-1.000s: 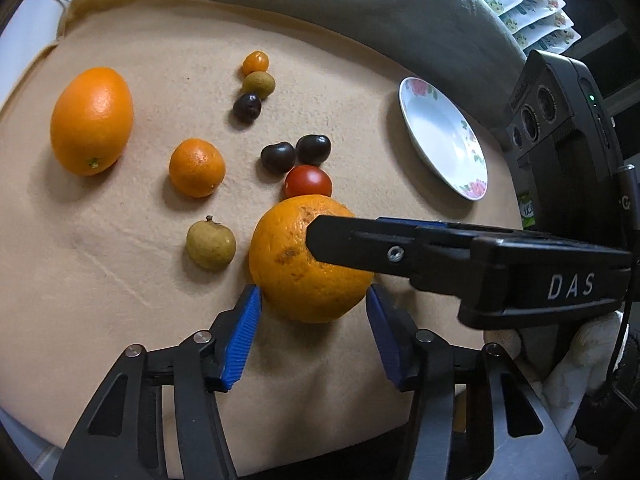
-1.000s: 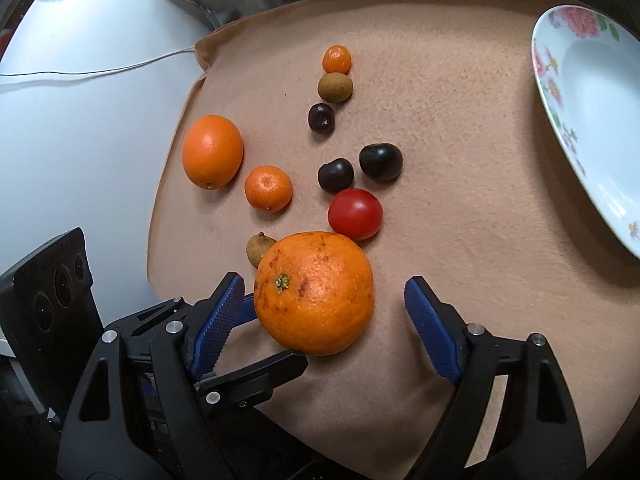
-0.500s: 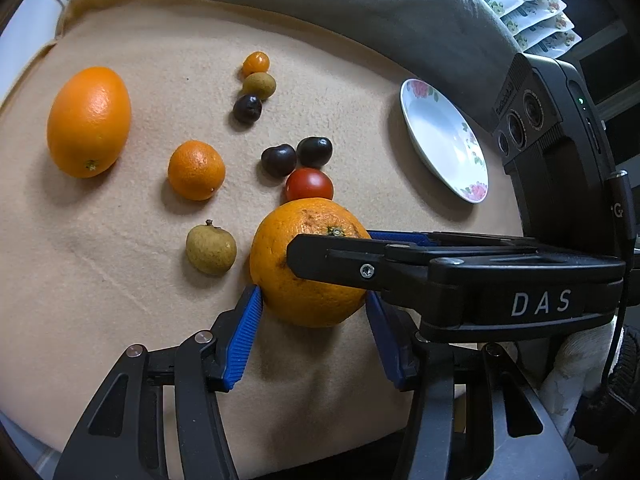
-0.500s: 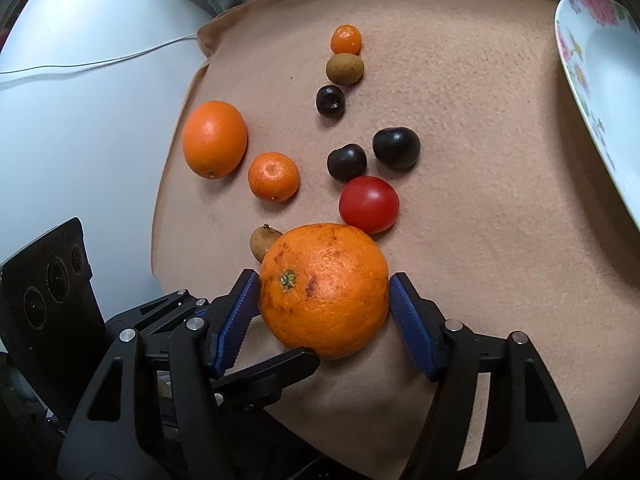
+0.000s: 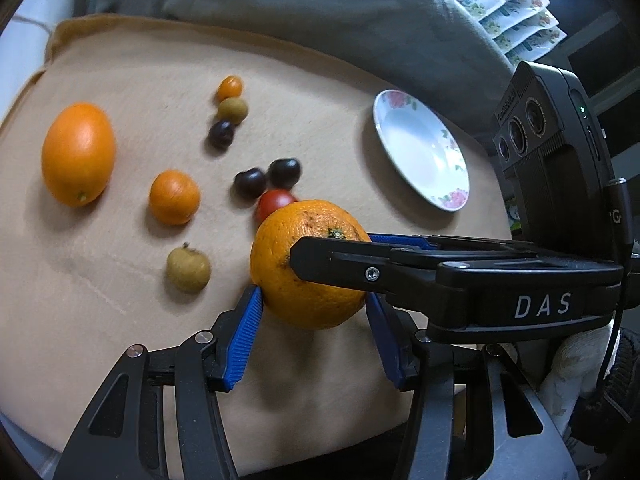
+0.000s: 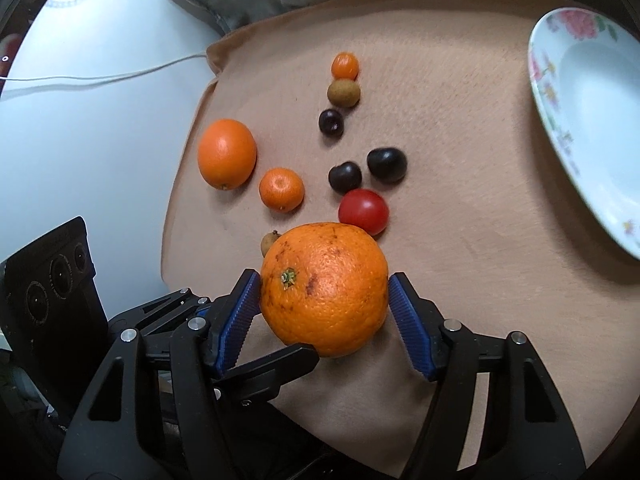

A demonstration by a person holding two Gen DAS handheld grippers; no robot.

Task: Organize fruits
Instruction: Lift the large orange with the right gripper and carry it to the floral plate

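right claw (image 6: 324, 304) has just closed on the big orange (image 6: 324, 288).

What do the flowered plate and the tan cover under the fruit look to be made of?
Flowered plate: likely glazed ceramic or porcelain, possibly melamine; glossy white surface with soft reflections and printed pink flowers on the rim. Tan cover: soft napped fabric, probably fleece or felt; matte, fuzzy texture, with a folded, hemmed-looking edge at its far corner.

Matt cloth mat (image 6: 460, 160), glossy plate (image 6: 592, 128)
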